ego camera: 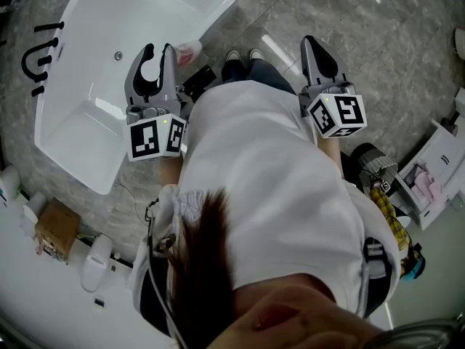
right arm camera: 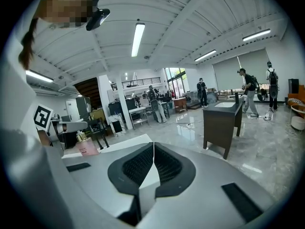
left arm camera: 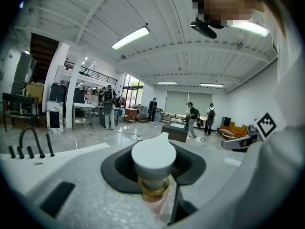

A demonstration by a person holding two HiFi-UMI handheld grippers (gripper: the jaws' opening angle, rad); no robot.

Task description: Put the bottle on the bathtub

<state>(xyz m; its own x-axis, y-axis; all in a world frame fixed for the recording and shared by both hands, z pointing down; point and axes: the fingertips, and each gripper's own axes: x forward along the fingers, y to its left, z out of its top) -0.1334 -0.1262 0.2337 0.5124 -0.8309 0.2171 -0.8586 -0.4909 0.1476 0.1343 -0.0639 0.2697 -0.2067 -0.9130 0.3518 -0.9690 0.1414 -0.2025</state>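
The left gripper [ego camera: 159, 51] is clamped on the bottle [left arm camera: 153, 157] at its neck and holds it beside the bathtub [ego camera: 87, 122] rim. The right gripper [right arm camera: 153, 149] has its jaws together, empty.

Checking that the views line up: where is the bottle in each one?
Head view: upper left, bottle in the left gripper's jaws.
Left gripper view: bottom centre, cap between the jaws.
Right gripper view: small pink bottle, left of centre.
Shared landmark: the white bathtub beside it.
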